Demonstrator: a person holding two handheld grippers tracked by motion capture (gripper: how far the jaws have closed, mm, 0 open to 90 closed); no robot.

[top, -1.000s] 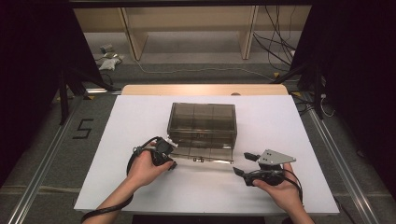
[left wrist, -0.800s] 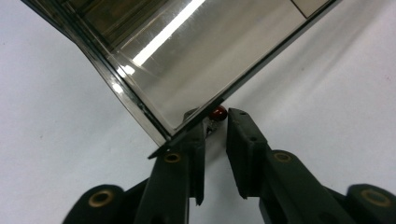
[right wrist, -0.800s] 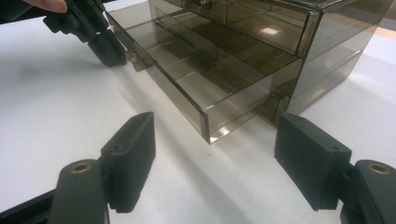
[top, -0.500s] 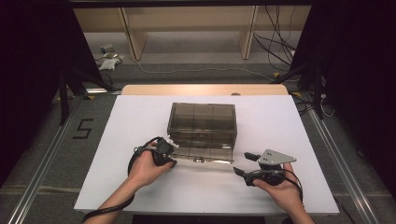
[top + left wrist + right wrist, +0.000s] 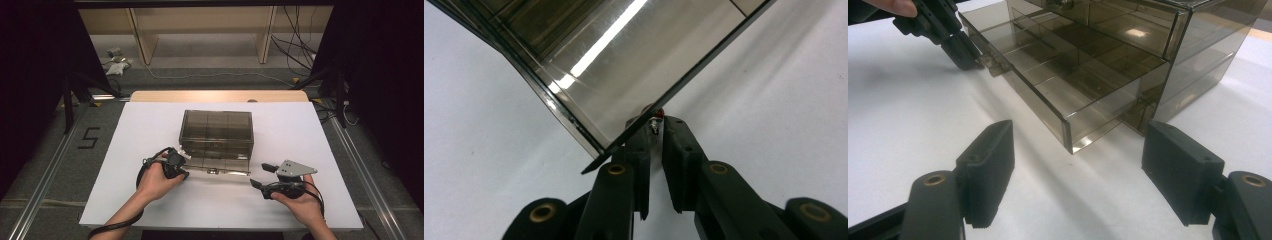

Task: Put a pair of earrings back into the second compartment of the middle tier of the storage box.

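A smoky clear drawer cabinet [image 5: 216, 131] stands mid-table, with its bottom drawer [image 5: 1048, 85] pulled out toward me. My left gripper [image 5: 184, 171] sits at the left end of the drawer's front panel [image 5: 684, 85]. Its jaws have just been closing and now stand nearly together, pinching the panel's edge by a small metal knob [image 5: 655, 122]. In the right gripper view the left gripper [image 5: 968, 55] touches the drawer front beside its handle [image 5: 993, 65]. My right gripper [image 5: 258, 174] rests open on the table off the drawer's right corner, and its own view [image 5: 1078, 135] shows nothing between the jaws.
The white tabletop [image 5: 150, 125] reaches well past the cabinet on every side. A wooden strip [image 5: 220, 96] runs along the table's far edge. Beyond it are shelving legs and cables on the floor [image 5: 210, 75].
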